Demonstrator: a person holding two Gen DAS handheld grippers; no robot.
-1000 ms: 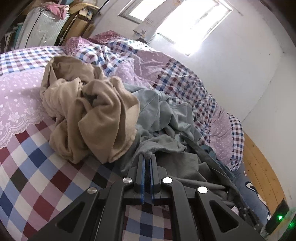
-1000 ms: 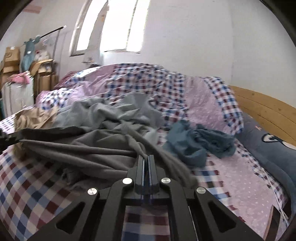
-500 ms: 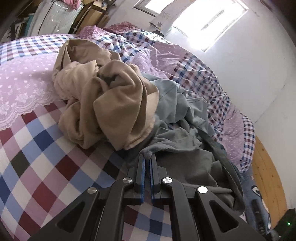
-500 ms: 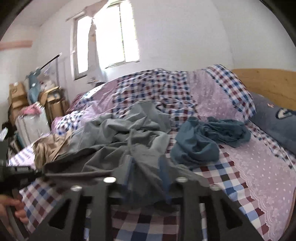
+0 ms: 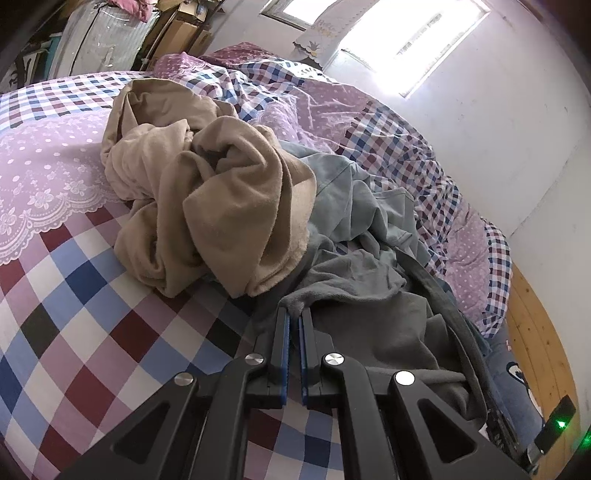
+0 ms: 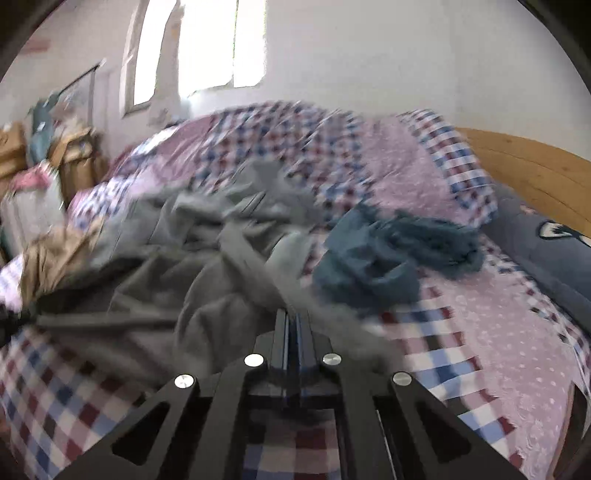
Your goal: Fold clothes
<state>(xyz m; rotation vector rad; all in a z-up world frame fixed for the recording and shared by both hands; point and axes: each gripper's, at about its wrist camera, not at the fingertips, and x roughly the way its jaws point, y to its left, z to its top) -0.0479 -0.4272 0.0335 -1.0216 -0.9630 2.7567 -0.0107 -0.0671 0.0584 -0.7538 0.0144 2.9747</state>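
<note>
A dark grey garment (image 5: 369, 314) lies crumpled across the checked bed, pulled out in a taut fold toward both grippers. My left gripper (image 5: 293, 314) is shut, its blue pads pinching a corner of that grey cloth just below a heap of beige clothing (image 5: 207, 206). In the blurred right wrist view my right gripper (image 6: 293, 314) is shut too, and the grey garment (image 6: 166, 288) runs right into its tips. A lighter grey-green garment (image 5: 354, 206) lies behind the dark one. A teal garment (image 6: 376, 266) is bunched to the right of my right gripper.
The bed cover (image 5: 74, 295) is checked red, blue and white with lilac lace panels. A wooden headboard (image 6: 517, 173) and a dark blue pillow (image 6: 546, 251) sit at the right. Boxes and bags (image 5: 177, 33) are stacked beyond the bed's far corner.
My right gripper's jaws stood apart half a second ago with grey cloth between them; they are shut again now, and that view has swung. My left gripper stayed shut on the grey corner.
</note>
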